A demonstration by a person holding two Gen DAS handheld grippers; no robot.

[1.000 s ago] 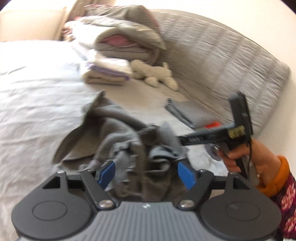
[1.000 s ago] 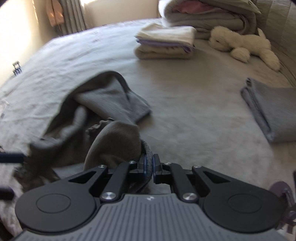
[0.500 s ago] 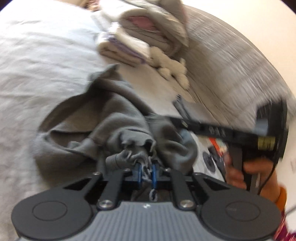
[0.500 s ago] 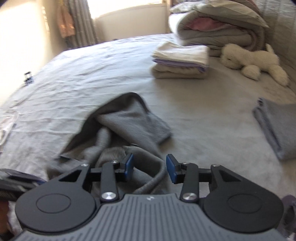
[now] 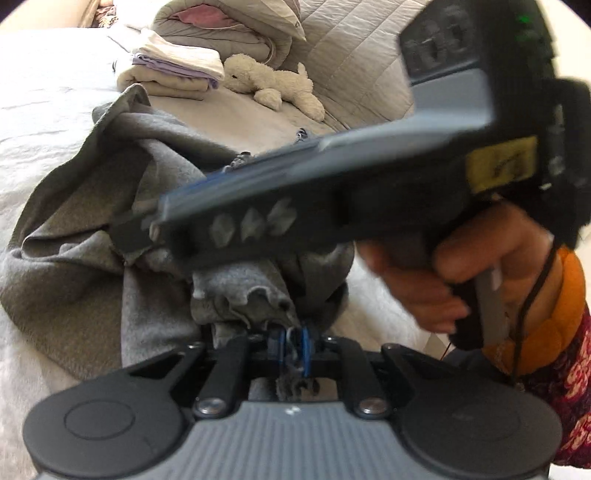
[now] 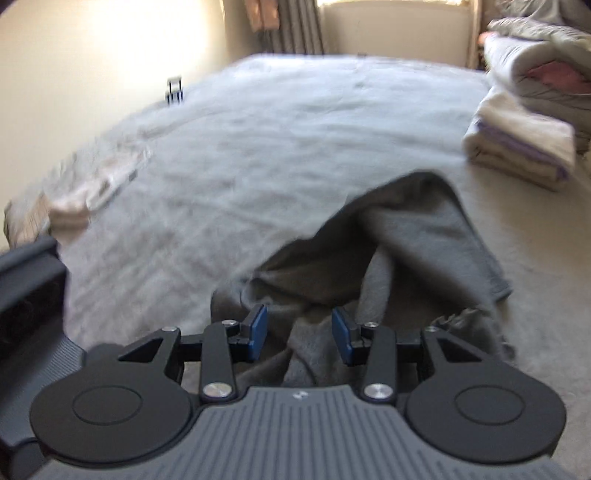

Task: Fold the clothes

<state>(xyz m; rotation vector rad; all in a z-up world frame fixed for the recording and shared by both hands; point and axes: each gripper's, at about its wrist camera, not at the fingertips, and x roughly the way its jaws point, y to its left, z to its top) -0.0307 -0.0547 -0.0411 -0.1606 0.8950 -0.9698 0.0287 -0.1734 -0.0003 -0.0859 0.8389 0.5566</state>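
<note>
A crumpled grey garment (image 5: 92,258) lies on the pale bed cover (image 5: 44,110). My left gripper (image 5: 293,345) is shut on a frayed edge of the garment, and cloth bunches out above its blue pads. In the right wrist view my right gripper (image 6: 300,334) stands open just over the same grey garment (image 6: 424,236). Cloth lies under the gap, and the pads do not press on it. The right gripper's dark body (image 5: 332,199) crosses the left wrist view close up, held by a person's hand (image 5: 443,266), and hides part of the garment.
A folded stack of cream and lilac cloths (image 5: 173,74) lies beyond the garment, with a white plush toy (image 5: 273,83) and a rolled duvet (image 5: 229,26) by the quilted headboard (image 5: 362,74). A light cloth (image 6: 85,192) lies at the bed's left edge.
My left gripper shut on the garment's edge. My right gripper let go of the cloth, opened, and swung left across the left wrist view, so it now looks toward the far left of the bed.
</note>
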